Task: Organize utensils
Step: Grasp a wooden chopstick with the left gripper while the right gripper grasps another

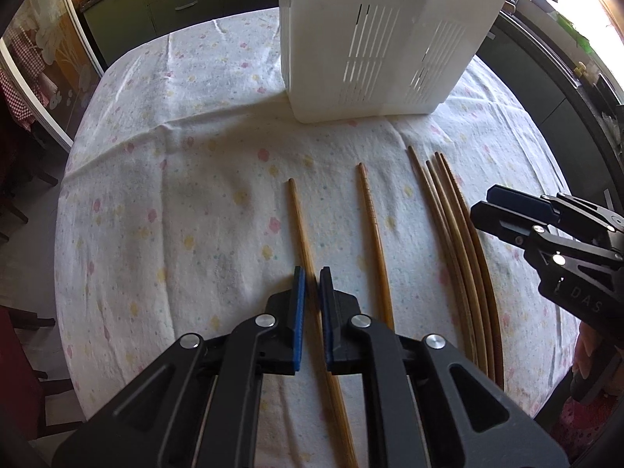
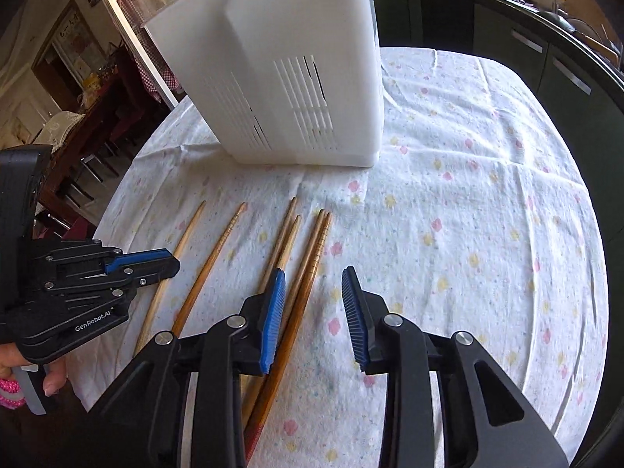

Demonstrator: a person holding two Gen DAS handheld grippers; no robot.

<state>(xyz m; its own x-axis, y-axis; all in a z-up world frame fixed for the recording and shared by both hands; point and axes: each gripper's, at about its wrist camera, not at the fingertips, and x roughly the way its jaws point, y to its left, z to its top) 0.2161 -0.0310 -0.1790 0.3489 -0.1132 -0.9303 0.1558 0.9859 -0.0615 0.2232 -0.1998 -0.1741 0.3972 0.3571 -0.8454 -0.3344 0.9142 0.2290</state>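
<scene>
Several wooden chopsticks lie side by side on the flowered tablecloth. My left gripper (image 1: 312, 273) has its jaws narrowed around the leftmost chopstick (image 1: 298, 218), which runs between the blue pads; it also shows in the right wrist view (image 2: 171, 263). A second single chopstick (image 1: 372, 226) lies just right of it. A bunch of several chopsticks (image 1: 448, 210) lies further right, and in the right wrist view (image 2: 308, 249) it passes under my open right gripper (image 2: 314, 277), nearer its left pad. A white slotted utensil holder (image 1: 374, 39) stands upright behind the chopsticks.
The round table (image 2: 487, 195) carries a white cloth with small flowers. Dark green cabinets (image 1: 167, 4) stand behind it. A glass door and wooden chairs (image 2: 78, 128) are at the left. The table's edge runs close on my left.
</scene>
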